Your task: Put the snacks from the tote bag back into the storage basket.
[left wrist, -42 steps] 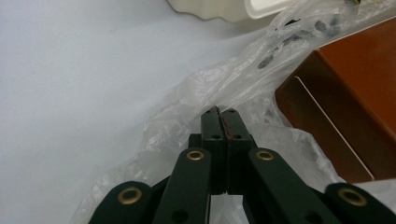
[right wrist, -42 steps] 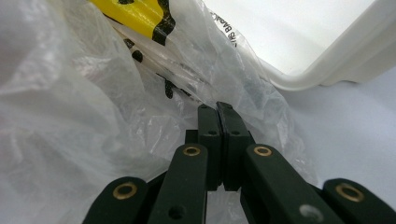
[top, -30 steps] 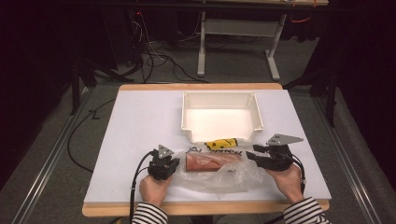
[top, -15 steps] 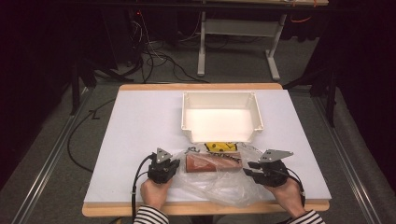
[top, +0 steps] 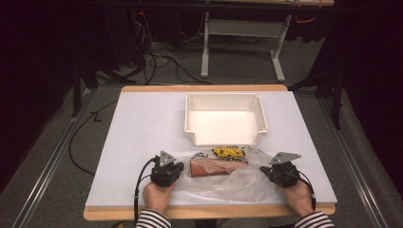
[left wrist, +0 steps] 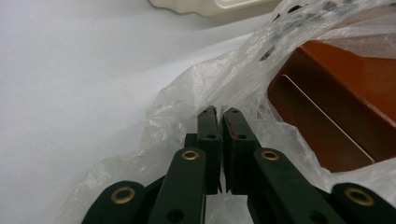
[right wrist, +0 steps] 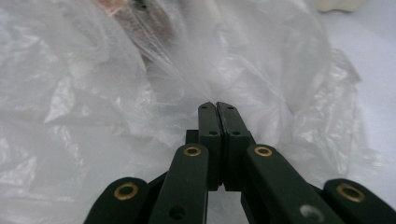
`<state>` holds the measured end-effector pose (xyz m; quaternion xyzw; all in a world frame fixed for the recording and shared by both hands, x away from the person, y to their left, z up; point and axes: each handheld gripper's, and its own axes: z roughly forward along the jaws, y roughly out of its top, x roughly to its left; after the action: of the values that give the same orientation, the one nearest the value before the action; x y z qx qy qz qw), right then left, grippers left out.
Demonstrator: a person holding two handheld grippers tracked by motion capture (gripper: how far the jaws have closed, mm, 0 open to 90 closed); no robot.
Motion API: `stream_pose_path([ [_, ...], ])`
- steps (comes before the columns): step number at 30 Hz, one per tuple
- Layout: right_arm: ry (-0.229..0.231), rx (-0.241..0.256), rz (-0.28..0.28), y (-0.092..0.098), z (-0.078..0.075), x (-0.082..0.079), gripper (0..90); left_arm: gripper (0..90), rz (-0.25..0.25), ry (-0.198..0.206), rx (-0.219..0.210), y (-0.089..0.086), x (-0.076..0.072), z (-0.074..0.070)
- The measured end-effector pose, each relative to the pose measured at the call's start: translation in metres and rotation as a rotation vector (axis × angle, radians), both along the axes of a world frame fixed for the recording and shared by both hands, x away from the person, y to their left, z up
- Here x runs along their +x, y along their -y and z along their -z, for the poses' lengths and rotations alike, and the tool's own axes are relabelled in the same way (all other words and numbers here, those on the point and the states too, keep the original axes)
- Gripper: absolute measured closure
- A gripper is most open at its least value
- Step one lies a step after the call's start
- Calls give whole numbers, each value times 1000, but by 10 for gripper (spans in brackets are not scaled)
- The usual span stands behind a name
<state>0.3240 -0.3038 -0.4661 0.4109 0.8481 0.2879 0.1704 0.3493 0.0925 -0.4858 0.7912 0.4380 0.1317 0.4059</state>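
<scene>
Pinching the plastic bag (top: 223, 183) at both ends, your left gripper (left wrist: 219, 116) and right gripper (right wrist: 217, 109) are each clamped tight on a fold of film. The brown box (top: 219, 167) lies inside, on the tabletop (top: 142, 123) before the tray (top: 225, 118). Pull apart hard and the film may tear or slip free.
</scene>
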Motion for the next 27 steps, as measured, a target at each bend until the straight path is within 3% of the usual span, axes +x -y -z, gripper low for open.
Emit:
stream_pose_path([
  [2, 0, 2, 18, 0, -1, 3, 824, 851, 5, 0, -5, 0, 0, 0],
  [5, 17, 55, 3, -4, -11, -1, 714, 796, 23, 0, -8, -2, -1, -1],
  [9, 87, 112, -45, -13, -38, -12, 652, 760, 24, -2, -6, -4, -3, -3],
  [12, 134, 122, -95, -26, -57, -15, 607, 756, 18, 4, -3, -3, -2, -1],
  [15, 138, 99, -139, -40, -61, -12, 564, 755, 15, 14, 4, -3, -3, 0],
  [19, 91, 69, -171, -56, -49, -2, 514, 743, 17, 24, 14, -2, -4, 0],
  [23, 70, 44, -184, -62, -36, 3, 540, 718, 20, 30, 12, -1, -5, 1],
  [27, 82, 33, -194, -59, -38, 5, 746, 696, 26, 35, 19, -1, -5, 1],
])
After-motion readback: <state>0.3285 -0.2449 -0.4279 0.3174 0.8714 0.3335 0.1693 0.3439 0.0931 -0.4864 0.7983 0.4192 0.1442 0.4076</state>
